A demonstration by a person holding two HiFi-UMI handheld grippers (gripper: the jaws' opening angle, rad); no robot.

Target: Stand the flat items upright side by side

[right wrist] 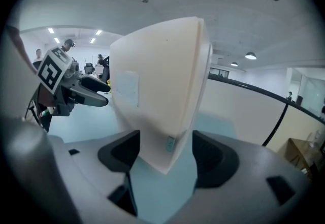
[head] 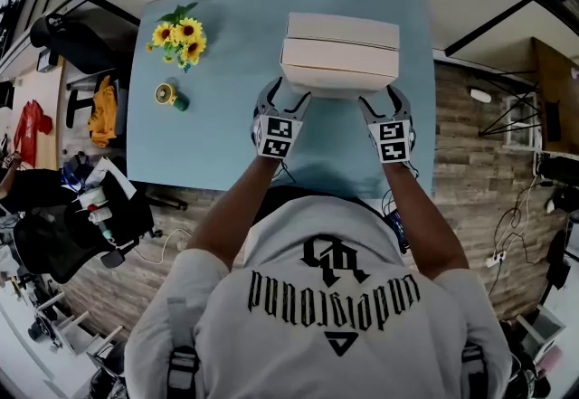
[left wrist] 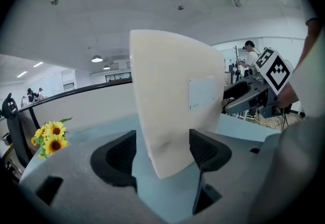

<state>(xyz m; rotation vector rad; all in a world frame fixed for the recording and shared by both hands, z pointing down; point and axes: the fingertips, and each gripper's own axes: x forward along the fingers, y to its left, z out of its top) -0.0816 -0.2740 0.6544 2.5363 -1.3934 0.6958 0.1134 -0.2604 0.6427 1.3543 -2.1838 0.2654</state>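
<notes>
Two flat cream boxes stand upright side by side in the middle of the light blue table (head: 208, 144), the near box (head: 336, 73) right against the far box (head: 344, 29). My left gripper (head: 288, 100) straddles the near box's left end and my right gripper (head: 378, 104) its right end. In the left gripper view the box's corner (left wrist: 172, 96) stands between the dark pads (left wrist: 119, 154) of the left gripper (left wrist: 162, 153), with table showing beside it. In the right gripper view the box (right wrist: 157, 91) sits between the right gripper's (right wrist: 165, 153) parted jaws, with a gap on each side.
A bunch of sunflowers (head: 181, 37) lies at the table's far left, with a small yellow and green object (head: 168, 97) nearer. The table's near edge runs just behind the grippers. Chairs and clutter stand on the floor to the left.
</notes>
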